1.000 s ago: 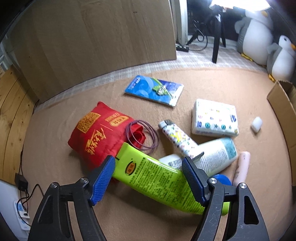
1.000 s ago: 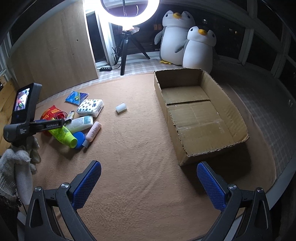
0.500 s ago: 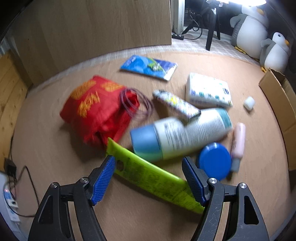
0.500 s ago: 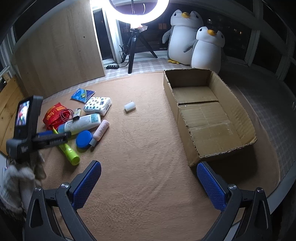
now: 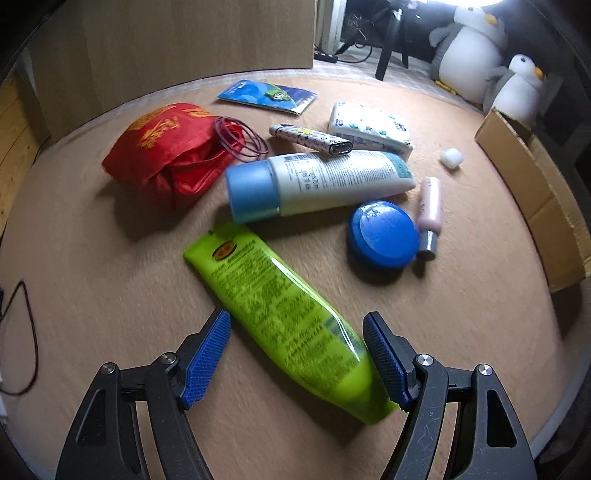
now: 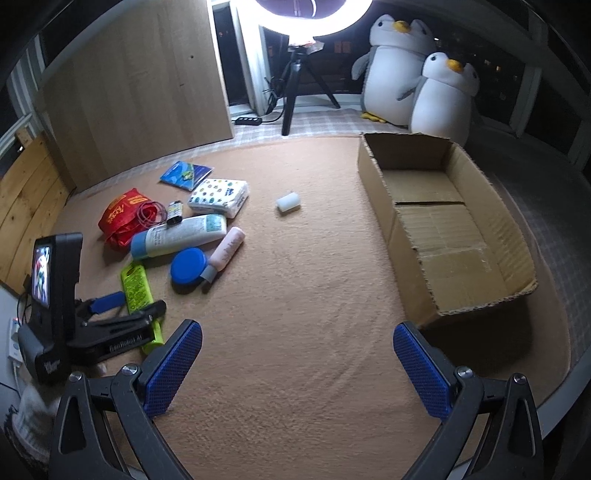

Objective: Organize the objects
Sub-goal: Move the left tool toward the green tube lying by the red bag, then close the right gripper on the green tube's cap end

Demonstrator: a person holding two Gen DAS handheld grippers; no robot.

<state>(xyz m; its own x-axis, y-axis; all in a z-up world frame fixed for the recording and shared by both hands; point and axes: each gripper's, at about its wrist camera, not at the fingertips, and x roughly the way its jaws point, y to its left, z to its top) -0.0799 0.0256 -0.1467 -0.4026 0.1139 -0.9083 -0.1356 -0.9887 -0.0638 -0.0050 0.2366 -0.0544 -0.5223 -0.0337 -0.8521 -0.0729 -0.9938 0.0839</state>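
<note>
Two plush white-and-grey penguins (image 6: 417, 85) sit side by side behind the tan carpet (image 6: 314, 314). A glowing ring light (image 6: 314, 18) stands on a black tripod (image 6: 295, 92) beside a tall pale wooden panel (image 6: 147, 92).

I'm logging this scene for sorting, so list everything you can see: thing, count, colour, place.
green tube: 1, lime green, lying between the left gripper's fingers
white tube: 1, white with blue cap, mid pile
red bag: 1, red with gold print, left of pile
hair ties: a few, purple, on the red bag
lighter: 1, white patterned, resting on the white tube
tissue pack: 1, white patterned, behind the white tube
blue packet: 1, blue, back of pile
blue jar: 1, blue, beside pink bottle
pink bottle: 1, pink, silver cap
white roll: 1, white, alone on mat
box: 1, brown cardboard, open, right
penguins: 2, white and grey, behind box
ring light: 1, on black tripod
left gripper: 1, blue pads, open
right gripper: 1, blue pads, open
</note>
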